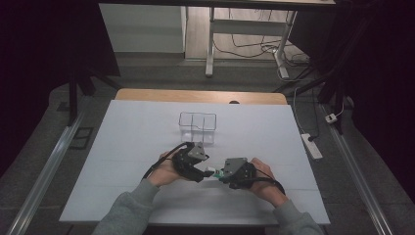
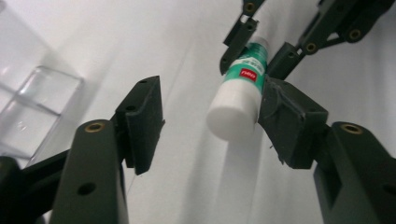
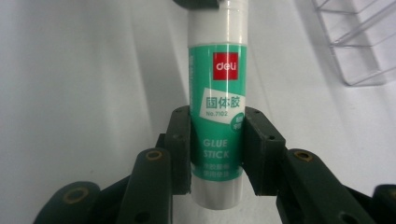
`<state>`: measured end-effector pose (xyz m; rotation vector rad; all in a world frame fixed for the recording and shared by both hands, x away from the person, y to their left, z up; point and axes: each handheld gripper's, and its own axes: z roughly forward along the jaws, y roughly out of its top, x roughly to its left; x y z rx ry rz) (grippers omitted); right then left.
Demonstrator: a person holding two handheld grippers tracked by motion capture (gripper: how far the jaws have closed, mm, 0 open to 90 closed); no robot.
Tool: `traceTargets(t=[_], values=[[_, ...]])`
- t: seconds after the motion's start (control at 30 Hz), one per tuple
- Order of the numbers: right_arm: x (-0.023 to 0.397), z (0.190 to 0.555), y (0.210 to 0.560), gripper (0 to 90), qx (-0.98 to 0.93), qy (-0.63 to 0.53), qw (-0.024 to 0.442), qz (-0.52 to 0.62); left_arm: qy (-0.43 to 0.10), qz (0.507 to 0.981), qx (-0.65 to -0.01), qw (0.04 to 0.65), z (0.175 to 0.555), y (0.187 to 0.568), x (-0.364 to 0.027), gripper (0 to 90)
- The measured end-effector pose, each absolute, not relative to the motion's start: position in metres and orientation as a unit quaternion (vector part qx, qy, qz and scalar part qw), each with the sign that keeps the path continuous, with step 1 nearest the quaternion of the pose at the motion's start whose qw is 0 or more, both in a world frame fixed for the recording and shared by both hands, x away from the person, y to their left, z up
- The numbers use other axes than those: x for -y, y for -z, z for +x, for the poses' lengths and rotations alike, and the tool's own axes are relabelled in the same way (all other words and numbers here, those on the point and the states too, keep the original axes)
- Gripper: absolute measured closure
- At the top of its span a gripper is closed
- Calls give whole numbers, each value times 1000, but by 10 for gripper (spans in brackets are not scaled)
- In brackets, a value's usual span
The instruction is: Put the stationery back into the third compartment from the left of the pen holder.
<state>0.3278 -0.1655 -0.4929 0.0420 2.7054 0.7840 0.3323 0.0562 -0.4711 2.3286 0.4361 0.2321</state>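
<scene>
**Two grippers, one glue stick between them**

Two hand-held black grippers meet low over the white counter (image 1: 147,147), near the person's edge. The right gripper (image 3: 217,154) has its jaws clenched on the lower half of a white glue stick with a green label and a red logo (image 3: 218,116), one pad on each side of the label. The stick's white capped end juts toward the left gripper (image 2: 205,121), whose jaws stand released: one pad lies against or just beside the cap, the other is well apart from it. In the high view the glue stick (image 1: 211,171) shows as a pale bit between the left gripper (image 1: 200,172) and the right gripper (image 1: 221,175), held above the counter. A clear plastic box with compartments (image 1: 197,126) stands farther back, apart from both hands.
</scene>
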Motion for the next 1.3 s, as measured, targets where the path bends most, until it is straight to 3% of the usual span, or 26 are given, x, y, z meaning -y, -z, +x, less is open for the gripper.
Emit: traceTargets(t=[0.5,0.97,1.1,1.2,1.3], values=[[183,337,483,655,-905,-382,156,106,-73,846,-249,466,331,476,-80,333],[176,333,485,655,-881,-434,144,122,-52,823,-253,506,331,480,-68,340],[173,331,485,655,-879,-440,137,119,-43,818,-251,517,332,482,-65,408],[171,331,487,655,-881,-438,134,118,-36,814,-243,526,332,482,-65,538],[169,330,489,652,-885,-429,139,116,-21,810,-244,533,332,481,-65,598]])
